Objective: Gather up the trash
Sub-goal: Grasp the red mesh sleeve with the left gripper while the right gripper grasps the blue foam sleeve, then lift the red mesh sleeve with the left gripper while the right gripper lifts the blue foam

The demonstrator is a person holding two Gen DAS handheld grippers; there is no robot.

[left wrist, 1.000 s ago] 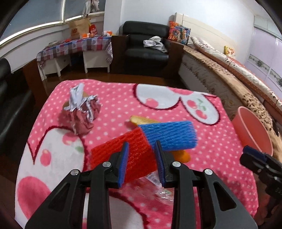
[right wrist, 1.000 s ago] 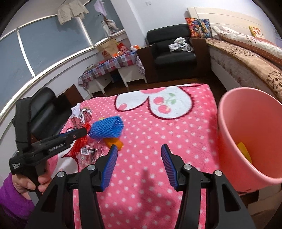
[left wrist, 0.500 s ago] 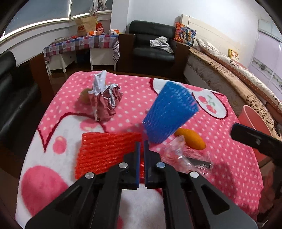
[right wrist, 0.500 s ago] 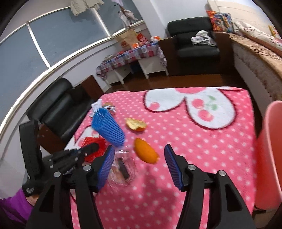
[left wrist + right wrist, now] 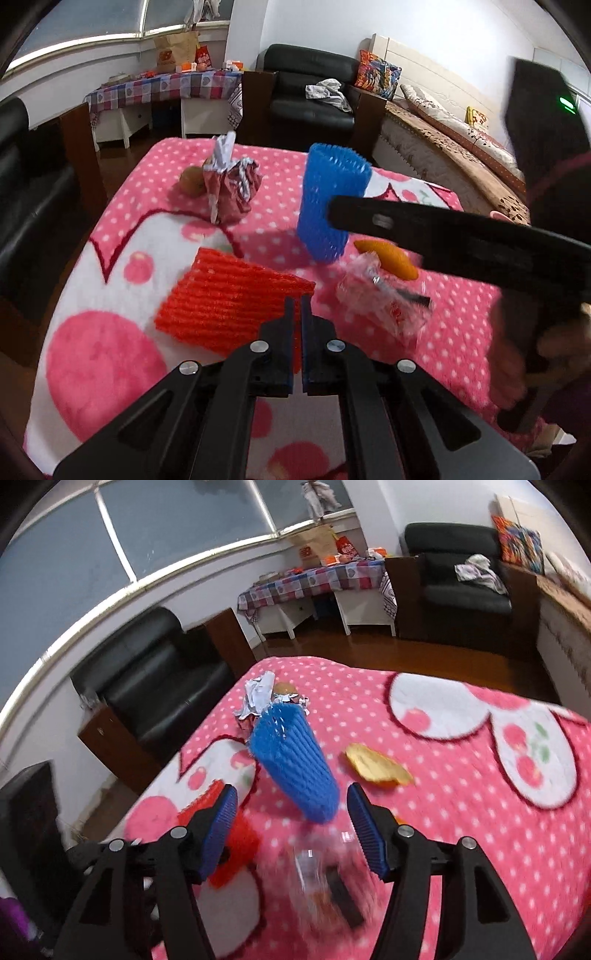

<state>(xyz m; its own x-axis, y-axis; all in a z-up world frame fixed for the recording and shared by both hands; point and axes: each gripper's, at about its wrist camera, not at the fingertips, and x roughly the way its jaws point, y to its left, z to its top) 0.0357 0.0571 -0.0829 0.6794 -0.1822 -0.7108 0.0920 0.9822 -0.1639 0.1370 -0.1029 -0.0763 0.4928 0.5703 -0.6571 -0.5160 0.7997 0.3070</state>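
Left gripper point(image 5: 297, 306): jaws clenched almost together over the near right corner of the red foam net point(image 5: 229, 302). Whether the net's edge is actually pinched between them cannot be told from either view.

Right gripper point(image 5: 291, 812): jaws spread wide and released, nothing between the pads. It hangs above the near part of the surface point(image 5: 461, 812), which is covered with a pink polka-dot blanket bearing white cherry patches.

Trash on the surface:
- Blue foam net sleeve point(image 5: 295, 764), standing tilted, its lower end just beyond the right gripper's open jaws; also seen in the left wrist view point(image 5: 330, 206), partly crossed by the right gripper's black arm.
- Red foam net, lying flat at the near left.
- Clear plastic wrapper point(image 5: 384, 306), crumpled, near right of the red net; blurred in the right wrist view point(image 5: 325, 878), directly under that gripper.
- Orange peel piece point(image 5: 388, 258), just beyond the wrapper, near the blue sleeve's base.
- Second, yellowish peel point(image 5: 376, 768), right of the blue sleeve and apart from it.
- Crumpled red-and-silver foil wrapper point(image 5: 232, 184) at the far left, with a brown round fruit point(image 5: 192, 181) touching its left side.
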